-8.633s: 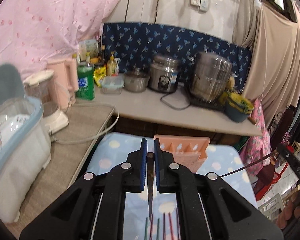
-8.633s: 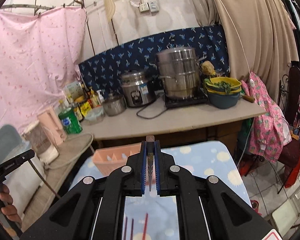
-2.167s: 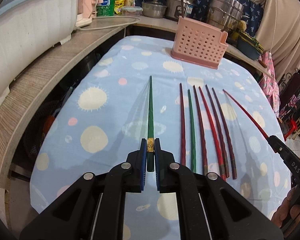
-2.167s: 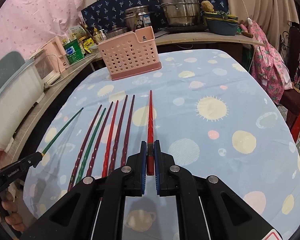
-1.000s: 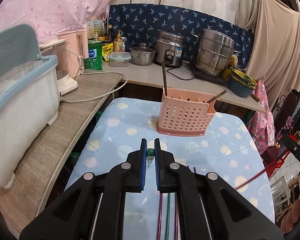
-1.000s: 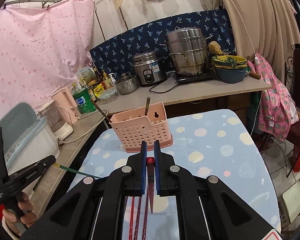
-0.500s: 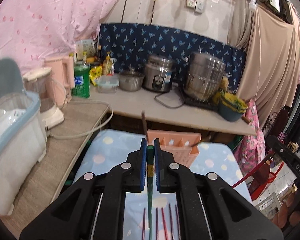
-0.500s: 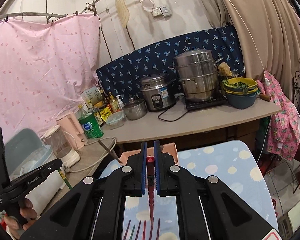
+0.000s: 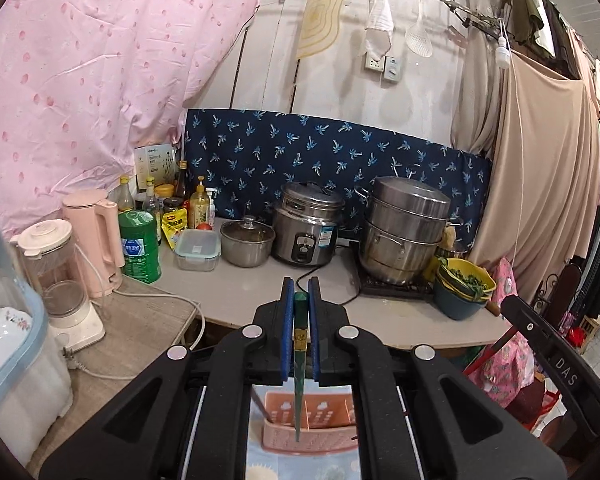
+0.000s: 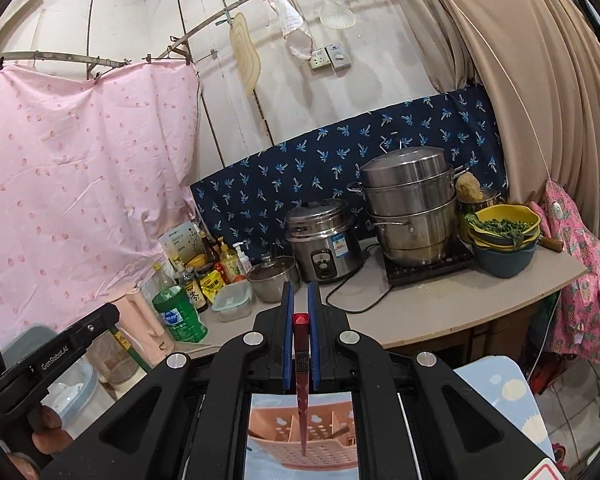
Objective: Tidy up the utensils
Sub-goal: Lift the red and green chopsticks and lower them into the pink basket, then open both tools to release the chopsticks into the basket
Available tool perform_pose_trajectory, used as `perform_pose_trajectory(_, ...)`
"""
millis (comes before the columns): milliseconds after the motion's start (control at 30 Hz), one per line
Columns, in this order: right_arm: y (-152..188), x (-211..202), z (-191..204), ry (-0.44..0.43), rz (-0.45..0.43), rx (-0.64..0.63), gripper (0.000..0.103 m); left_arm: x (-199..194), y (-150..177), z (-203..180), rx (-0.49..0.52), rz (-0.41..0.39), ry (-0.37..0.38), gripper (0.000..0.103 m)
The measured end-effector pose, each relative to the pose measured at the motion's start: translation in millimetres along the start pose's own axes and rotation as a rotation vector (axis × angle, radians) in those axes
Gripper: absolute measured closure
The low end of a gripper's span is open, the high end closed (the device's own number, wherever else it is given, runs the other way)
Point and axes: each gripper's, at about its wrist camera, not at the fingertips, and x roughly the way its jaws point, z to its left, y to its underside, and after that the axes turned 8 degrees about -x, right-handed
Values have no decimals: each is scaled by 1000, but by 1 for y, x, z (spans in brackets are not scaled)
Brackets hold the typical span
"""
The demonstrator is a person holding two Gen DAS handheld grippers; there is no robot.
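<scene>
We hold one chopstick in each gripper: the left gripper (image 9: 300, 300) is pinched on a green chopstick (image 9: 299, 380) near its thick end, and the right gripper (image 10: 300, 304) is pinched on a red chopstick (image 10: 302, 392) the same way. Both sticks hang tip-down over the pink basket (image 10: 332, 440), which stands on the table's blue spotted cloth (image 10: 496, 384), and both tips appear to sit above the rim rather than inside a compartment. The main risk, as we judge it, is a missed drop: each stick is long, thin and clamped only at one end, so it can swing or pivot between the pads and land on a divider or the rim, then tip out onto the cloth. Letting go too high would also make it bounce off the perforated floor. A dark utensil already leans in the basket in the left wrist view (image 9: 260, 404), and a descending tip could strike it. With both grippers converging on one small basket, they could also knock each other or shove the light basket along the cloth.
</scene>
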Motion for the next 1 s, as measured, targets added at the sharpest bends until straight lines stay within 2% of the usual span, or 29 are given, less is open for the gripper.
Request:
perform_pose_trajectory(233,3,45,6,4,21,-19,96,39,6,-2,25,5,-14,96)
perform_pose_trajectory(500,52,81,0,1,123,-20,96,74,37,7,27,63,-23,96)
perform_pose_trajectory(667,76,92,-5,5,176,-22,96,90,60,18,16,121,-38,96)
perform_pose_trajectory(833,87,90,-7,4,201,-27,96,93,74,26,5,155,-51,96)
perform_pose_trajectory(900,88,85,-7,5,197,-27,92,92,76,28,1,165,-51,94)
perform_pose_trajectory(1000,86,79,-8,1,193,-24,91,88,78,29,1,172,-55,81)
